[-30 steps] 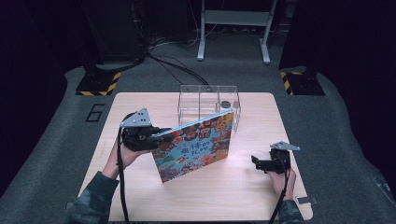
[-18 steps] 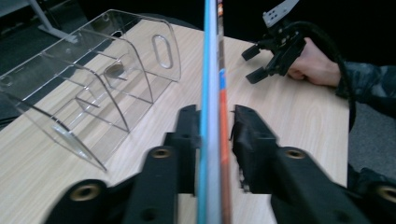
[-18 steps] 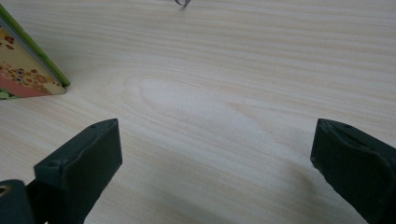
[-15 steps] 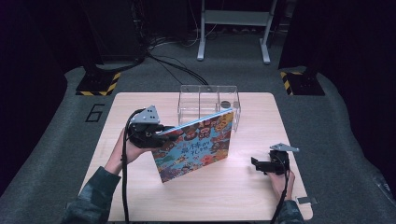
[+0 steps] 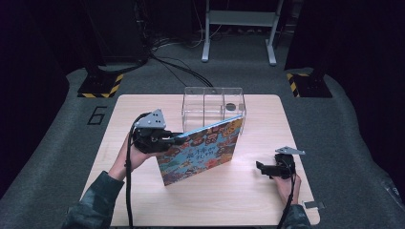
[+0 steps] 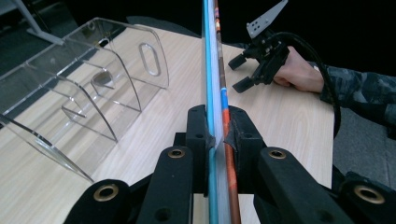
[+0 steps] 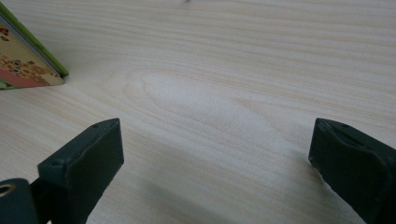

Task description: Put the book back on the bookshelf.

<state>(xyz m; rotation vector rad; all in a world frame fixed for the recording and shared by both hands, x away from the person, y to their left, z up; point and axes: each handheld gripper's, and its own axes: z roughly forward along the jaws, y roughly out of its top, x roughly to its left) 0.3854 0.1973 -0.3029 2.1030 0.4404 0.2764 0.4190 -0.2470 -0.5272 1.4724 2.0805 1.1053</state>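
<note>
A colourful picture book stands on its lower edge on the wooden table, tilted, cover toward the person. My left gripper is shut on the book's upper left corner. Its jaws have just closed further, and in the left gripper view its pads press both sides of the thin book. My right gripper rests low at the table's right side, open and empty, apart from the book. In the right gripper view its jaws stand wide over bare wood, with a corner of the book at far left.
A clear acrylic organizer with dividers stands right behind the book's upper right end, at the table's far edge; it appears left of the book in the left gripper view. Dark floor and stands surround the table.
The left hand has edged slightly to the right at the book's corner. The book and the right gripper stand as before.
</note>
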